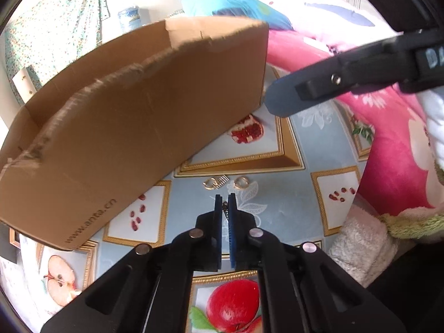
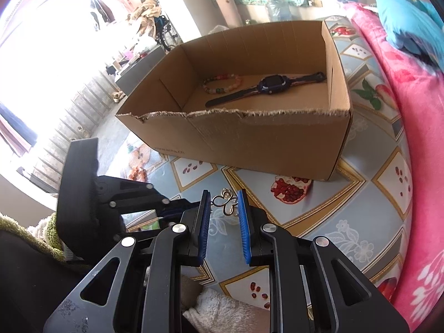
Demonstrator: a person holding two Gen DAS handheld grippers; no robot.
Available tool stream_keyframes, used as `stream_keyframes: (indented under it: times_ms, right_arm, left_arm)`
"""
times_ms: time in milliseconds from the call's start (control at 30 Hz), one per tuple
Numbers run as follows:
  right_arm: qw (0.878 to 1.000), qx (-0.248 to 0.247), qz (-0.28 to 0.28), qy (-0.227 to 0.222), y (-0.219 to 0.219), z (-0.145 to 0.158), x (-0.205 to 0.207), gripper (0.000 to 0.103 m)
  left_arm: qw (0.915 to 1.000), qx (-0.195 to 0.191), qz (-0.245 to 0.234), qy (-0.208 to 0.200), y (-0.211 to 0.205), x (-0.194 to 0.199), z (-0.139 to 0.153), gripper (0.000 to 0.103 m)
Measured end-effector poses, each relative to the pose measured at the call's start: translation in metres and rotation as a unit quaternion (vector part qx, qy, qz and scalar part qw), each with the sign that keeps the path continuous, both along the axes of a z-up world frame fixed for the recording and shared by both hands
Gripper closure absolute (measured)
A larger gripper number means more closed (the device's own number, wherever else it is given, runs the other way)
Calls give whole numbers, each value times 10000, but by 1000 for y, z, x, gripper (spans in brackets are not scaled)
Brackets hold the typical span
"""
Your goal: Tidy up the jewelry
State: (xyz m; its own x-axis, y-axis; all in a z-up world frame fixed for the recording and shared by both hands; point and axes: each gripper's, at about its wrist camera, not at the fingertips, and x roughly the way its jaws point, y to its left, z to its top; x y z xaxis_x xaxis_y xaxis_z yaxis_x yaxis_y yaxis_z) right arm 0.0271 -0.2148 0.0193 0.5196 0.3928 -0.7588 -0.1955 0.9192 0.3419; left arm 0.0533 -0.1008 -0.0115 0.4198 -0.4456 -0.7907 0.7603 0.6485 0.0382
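- The left claw [image 1: 225, 197] points down at a surface covered with a fruit-patterned cloth [image 1: 302, 149]. Its blue pads are pressed almost together, and a thin dark bit of chain [image 1: 225, 208] shows in the narrow slit between them, so it appears to be pinching that chain.
- Just beyond the left claw's tips, two gold rings [image 1: 241, 182] and a small silver clip-like piece [image 1: 222, 180] lie on the cloth, close together and apart from the pads.
- A brown cardboard box [image 1: 133, 127] stands on the cloth to the left of those rings, its torn upper edge tilted across the left wrist view.
- The right claw [image 2: 223, 204] is partly spread, with a clear gap between its blue pads. A gold butterfly-shaped ornament [image 2: 227, 204] lies in that gap near the fingertips; whether the pads touch it cannot be told.
- In the right wrist view the open box holds a bead bracelet [image 2: 222, 83] of mixed colours and a dark blue wristwatch [image 2: 266, 86], side by side on its floor.
- The body of the left claw appears at the left of the right wrist view, and one finger of the right claw crosses the upper right of the left wrist view.
- A pink blanket [image 2: 402, 127] lies bunched along the right side of the cloth.
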Motion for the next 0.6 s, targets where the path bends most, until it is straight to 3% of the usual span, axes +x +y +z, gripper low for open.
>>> stream_keyframes:
  times_ms: [200, 400, 533, 600]
  right_arm:
    - [9992, 38, 106, -377, -1, 29, 2, 85]
    - [9951, -64, 295, -941, 3, 65, 22, 85]
    - [9948, -314, 335, -914, 8, 62, 54, 85]
    - [9957, -437, 304, -763, 6, 54, 73, 85]
  left_arm:
    - [9975, -686, 146, -62, 31, 3, 50, 100]
    - [9860, -1602, 280, -371, 51, 25, 120, 100]
    - [9862, -1500, 586, -375, 47, 55, 128, 100]
    - [9875, -1368, 785, -81, 42, 83, 123, 100]
